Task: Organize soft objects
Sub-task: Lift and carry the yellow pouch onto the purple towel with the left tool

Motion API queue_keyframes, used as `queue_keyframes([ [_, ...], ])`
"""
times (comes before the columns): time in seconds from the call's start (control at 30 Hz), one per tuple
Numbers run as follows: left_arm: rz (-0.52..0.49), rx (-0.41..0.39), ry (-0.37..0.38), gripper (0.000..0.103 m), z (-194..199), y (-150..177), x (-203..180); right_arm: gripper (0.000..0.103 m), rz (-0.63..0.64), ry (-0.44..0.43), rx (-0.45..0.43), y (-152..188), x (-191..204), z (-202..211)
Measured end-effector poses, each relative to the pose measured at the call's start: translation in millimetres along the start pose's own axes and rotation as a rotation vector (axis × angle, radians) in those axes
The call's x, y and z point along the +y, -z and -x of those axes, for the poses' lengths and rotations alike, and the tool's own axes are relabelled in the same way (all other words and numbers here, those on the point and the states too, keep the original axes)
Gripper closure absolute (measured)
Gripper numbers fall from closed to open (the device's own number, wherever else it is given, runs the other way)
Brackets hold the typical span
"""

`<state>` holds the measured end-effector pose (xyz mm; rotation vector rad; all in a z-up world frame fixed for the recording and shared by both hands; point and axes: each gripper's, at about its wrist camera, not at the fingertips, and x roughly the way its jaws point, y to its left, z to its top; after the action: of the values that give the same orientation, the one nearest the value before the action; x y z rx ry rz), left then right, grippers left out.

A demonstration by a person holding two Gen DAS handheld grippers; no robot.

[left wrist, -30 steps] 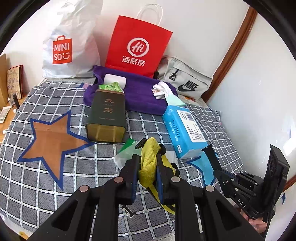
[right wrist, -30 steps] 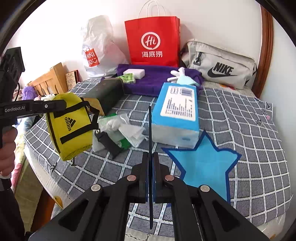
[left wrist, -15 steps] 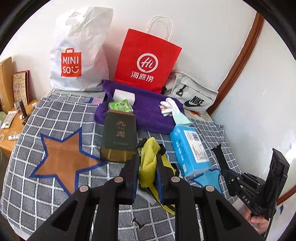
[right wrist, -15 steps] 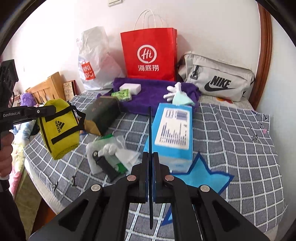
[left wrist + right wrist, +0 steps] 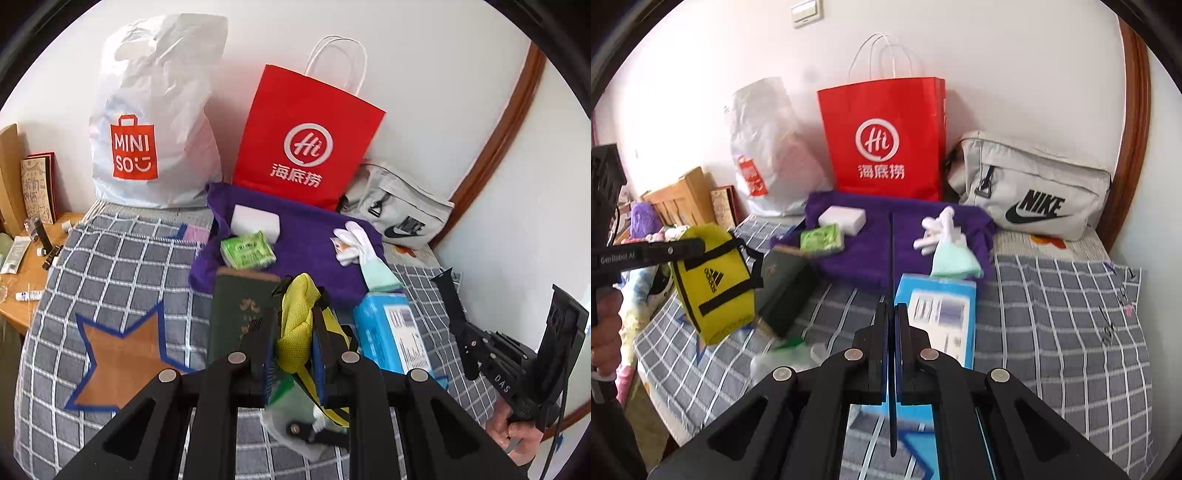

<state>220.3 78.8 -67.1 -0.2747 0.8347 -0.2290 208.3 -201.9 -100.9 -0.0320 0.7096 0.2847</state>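
My left gripper (image 5: pixel 294 332) is shut on a yellow Adidas pouch (image 5: pixel 297 317) and holds it in the air above the bed; the pouch also shows in the right wrist view (image 5: pixel 714 284), hanging at the left. My right gripper (image 5: pixel 891 317) is shut on a thin black strap (image 5: pixel 891 258) that stands up between its jaws; the strap also shows in the left wrist view (image 5: pixel 448 295). A purple towel (image 5: pixel 306 251) at the back holds a white sponge (image 5: pixel 255 219), a green packet (image 5: pixel 248 249), white gloves (image 5: pixel 351 240) and a mint cloth (image 5: pixel 378 278).
A dark green box (image 5: pixel 236 314) and a blue tissue pack (image 5: pixel 391 332) lie on the checked bedspread (image 5: pixel 122 266). A clear plastic bag (image 5: pixel 295 417) lies below the pouch. A Miniso bag (image 5: pixel 147 122), red paper bag (image 5: pixel 306 136) and Nike bag (image 5: pixel 399 210) stand against the wall. A wooden side table (image 5: pixel 22 258) is left.
Both grippers have risen and pulled back from the bed. The yellow pouch has been lifted higher in my left gripper. The strap stays in my right gripper.
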Motion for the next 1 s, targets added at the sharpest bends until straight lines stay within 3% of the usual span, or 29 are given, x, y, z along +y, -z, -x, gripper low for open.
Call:
queue_keyframes([
  [0.37, 0.017, 0.002, -0.023, 0.086, -36, -45, 3, 0.100, -0.062, -0.060, -0.020, -56, -14, -49],
  [1.0, 0.006, 0.061, -0.032, 0.086, -120, -95, -3, 0.100, -0.068, -0.078, 0.019, -104, -26, -128],
])
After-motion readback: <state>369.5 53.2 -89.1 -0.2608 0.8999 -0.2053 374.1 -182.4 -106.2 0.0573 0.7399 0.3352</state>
